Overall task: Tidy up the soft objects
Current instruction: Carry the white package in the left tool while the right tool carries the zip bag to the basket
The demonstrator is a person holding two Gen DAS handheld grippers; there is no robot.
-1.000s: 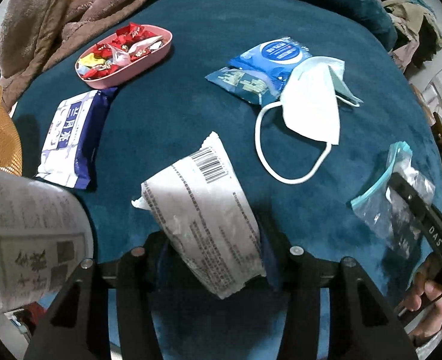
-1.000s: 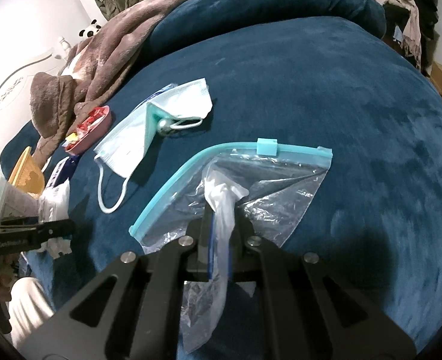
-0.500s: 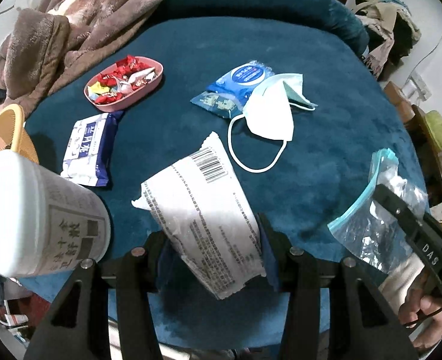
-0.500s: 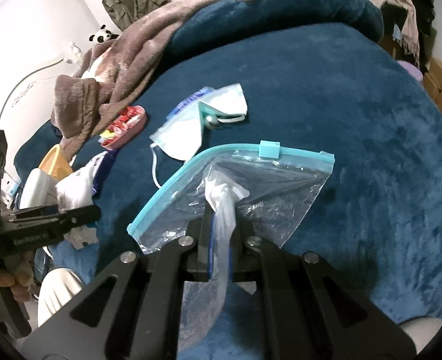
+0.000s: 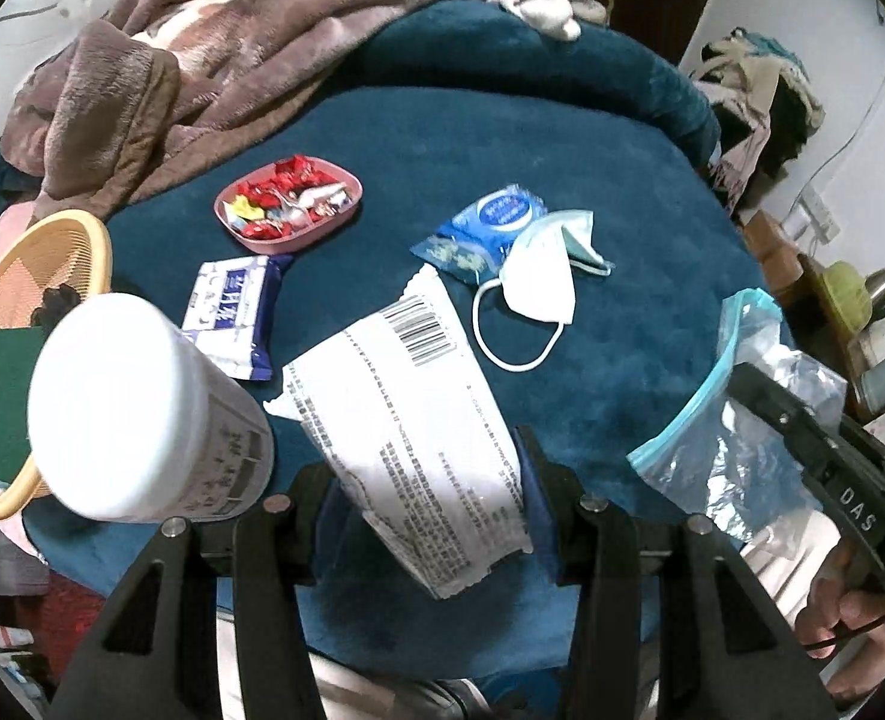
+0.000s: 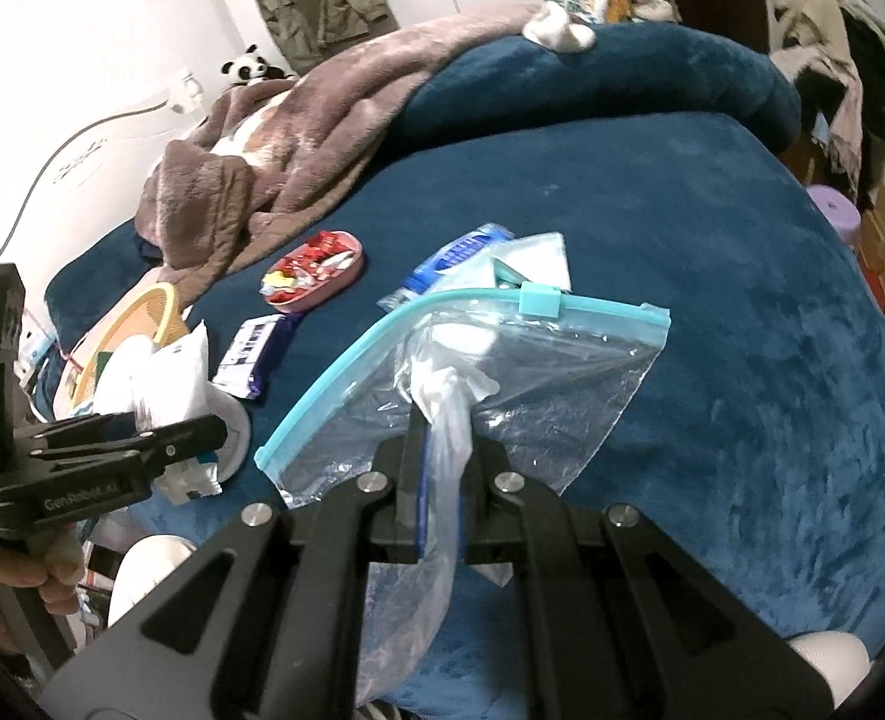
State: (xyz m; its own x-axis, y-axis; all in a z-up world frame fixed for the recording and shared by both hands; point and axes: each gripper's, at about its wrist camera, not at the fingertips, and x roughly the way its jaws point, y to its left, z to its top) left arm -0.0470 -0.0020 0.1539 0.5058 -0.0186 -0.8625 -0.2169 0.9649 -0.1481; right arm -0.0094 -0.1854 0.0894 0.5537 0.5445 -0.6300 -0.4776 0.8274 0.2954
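Note:
My left gripper [image 5: 424, 492] is shut on a white printed packet [image 5: 406, 420] with a barcode and holds it above the blue velvet cushion [image 5: 502, 150]. My right gripper [image 6: 442, 462] is shut on a clear zip bag [image 6: 502, 372] with a teal slider, lifted off the cushion. The zip bag [image 5: 736, 420] also shows at the right of the left wrist view. The left gripper [image 6: 142, 438] with its white packet [image 6: 172, 378] shows at the left of the right wrist view. A white face mask [image 5: 538, 282] lies on the cushion.
A pink dish of red candies [image 5: 289, 204], a blue-white tissue pack [image 5: 232, 306] and a blue wipes pack [image 5: 484, 228] lie on the cushion. A white tub [image 5: 130, 414] and an orange basket [image 5: 28, 276] sit at the left edge. A brown blanket [image 5: 202, 66] is heaped behind.
Both grippers have risen and pulled back from the cushion with their loads. More of the room, basket and tub has come into view.

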